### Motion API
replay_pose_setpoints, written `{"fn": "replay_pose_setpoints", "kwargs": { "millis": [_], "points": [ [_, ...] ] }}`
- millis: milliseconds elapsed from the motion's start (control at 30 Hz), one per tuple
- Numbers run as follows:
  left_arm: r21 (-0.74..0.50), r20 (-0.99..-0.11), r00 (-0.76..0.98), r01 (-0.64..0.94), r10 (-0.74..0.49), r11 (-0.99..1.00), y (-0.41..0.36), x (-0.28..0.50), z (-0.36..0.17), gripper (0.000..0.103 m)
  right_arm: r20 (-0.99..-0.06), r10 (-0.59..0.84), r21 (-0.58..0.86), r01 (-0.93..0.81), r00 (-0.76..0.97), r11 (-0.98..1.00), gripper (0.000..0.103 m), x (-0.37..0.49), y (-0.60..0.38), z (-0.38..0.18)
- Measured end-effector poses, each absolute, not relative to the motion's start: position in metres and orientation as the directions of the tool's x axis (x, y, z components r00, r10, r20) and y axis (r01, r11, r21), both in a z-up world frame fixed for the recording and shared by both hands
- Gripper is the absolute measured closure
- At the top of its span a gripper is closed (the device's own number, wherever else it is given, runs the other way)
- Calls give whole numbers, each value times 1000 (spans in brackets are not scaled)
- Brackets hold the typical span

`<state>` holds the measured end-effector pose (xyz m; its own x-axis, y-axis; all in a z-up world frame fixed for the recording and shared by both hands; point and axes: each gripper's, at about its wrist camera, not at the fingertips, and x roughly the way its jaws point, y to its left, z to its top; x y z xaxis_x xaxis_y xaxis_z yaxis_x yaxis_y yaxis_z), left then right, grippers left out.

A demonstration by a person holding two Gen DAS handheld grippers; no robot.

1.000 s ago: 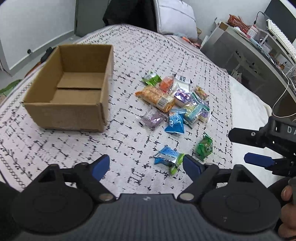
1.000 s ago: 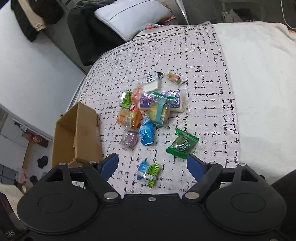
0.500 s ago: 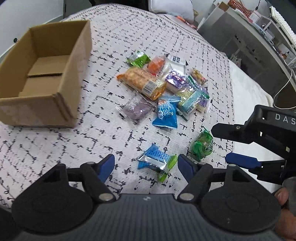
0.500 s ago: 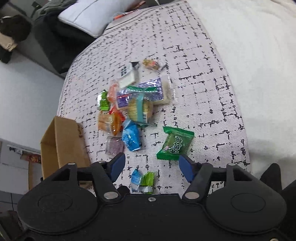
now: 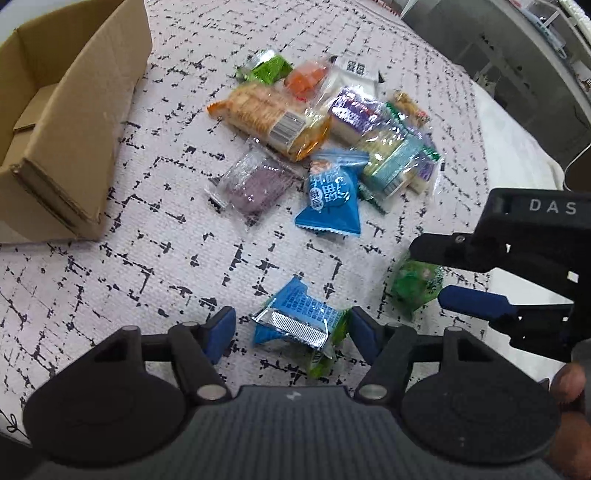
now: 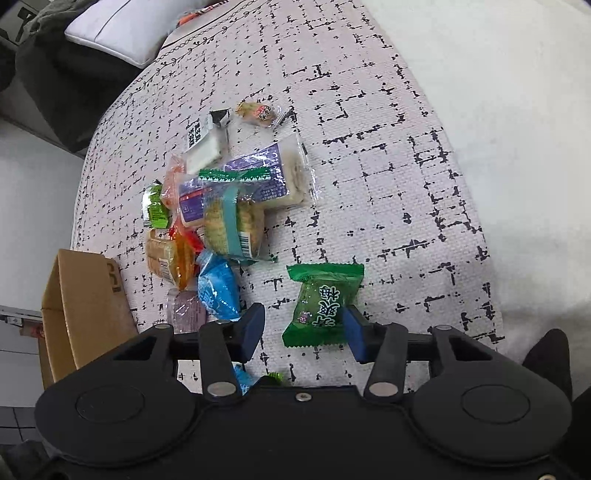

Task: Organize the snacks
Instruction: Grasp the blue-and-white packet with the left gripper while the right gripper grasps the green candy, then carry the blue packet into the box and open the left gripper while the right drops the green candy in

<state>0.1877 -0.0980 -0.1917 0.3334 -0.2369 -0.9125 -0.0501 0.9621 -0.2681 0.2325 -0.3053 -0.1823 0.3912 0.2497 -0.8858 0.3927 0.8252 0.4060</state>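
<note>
Several wrapped snacks lie in a loose heap (image 5: 332,122) on a patterned bedspread. A blue and green packet (image 5: 299,323) rests between the spread fingers of my left gripper (image 5: 293,334), which is open around it. In the right wrist view a green candy packet (image 6: 323,302) lies between the open fingers of my right gripper (image 6: 304,330), its right edge at the right pad. That right gripper (image 5: 439,273) also shows in the left wrist view over the green packet (image 5: 413,284). An open cardboard box (image 5: 62,122) stands at the left, with nothing seen inside.
The heap (image 6: 221,206) holds a cracker pack (image 5: 273,122), a blue triangular bag (image 5: 328,203) and a purple packet (image 5: 251,188). A pillow (image 6: 122,26) lies at the bed's head. Plain white bedding (image 6: 498,110) lies right of the spread. A desk (image 5: 535,48) stands beyond.
Both grippers have dropped lower and closer to the bed. The left now straddles the blue and green packet; the right now straddles the green candy packet.
</note>
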Motion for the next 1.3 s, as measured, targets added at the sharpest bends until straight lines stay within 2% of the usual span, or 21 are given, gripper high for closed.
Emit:
{"fn": "replay_pose_setpoints", "kwargs": {
  "millis": [133, 167, 267, 433, 900, 1300],
  "points": [
    [-255, -915, 335, -43, -226, 966, -100, 190, -192, 48, -897, 261, 406, 431, 357, 806, 66, 236, -309, -192],
    [-255, -915, 336, -49, -225, 966, -100, 190, -192, 54, -896, 262, 408, 431, 358, 805, 68, 235, -309, -193],
    [-255, -914, 340, -57, -221, 965, -99, 190, -190, 58, -887, 276, 423, 413, 370, 807, 72, 235, -307, -192],
    [-256, -902, 376, -74, -210, 964, -91, 183, -175, 60, -864, 307, 460, 376, 400, 804, 75, 233, -305, -184],
    [-239, -856, 494, -119, -151, 964, -59, 156, -115, 60, -772, 422, 564, 207, 476, 799, 77, 221, -291, -156],
    [-239, -803, 588, -174, -94, 955, -25, 132, -68, 60, -629, 533, 631, -28, 566, 775, 77, 210, -270, -118]
  ]
}}
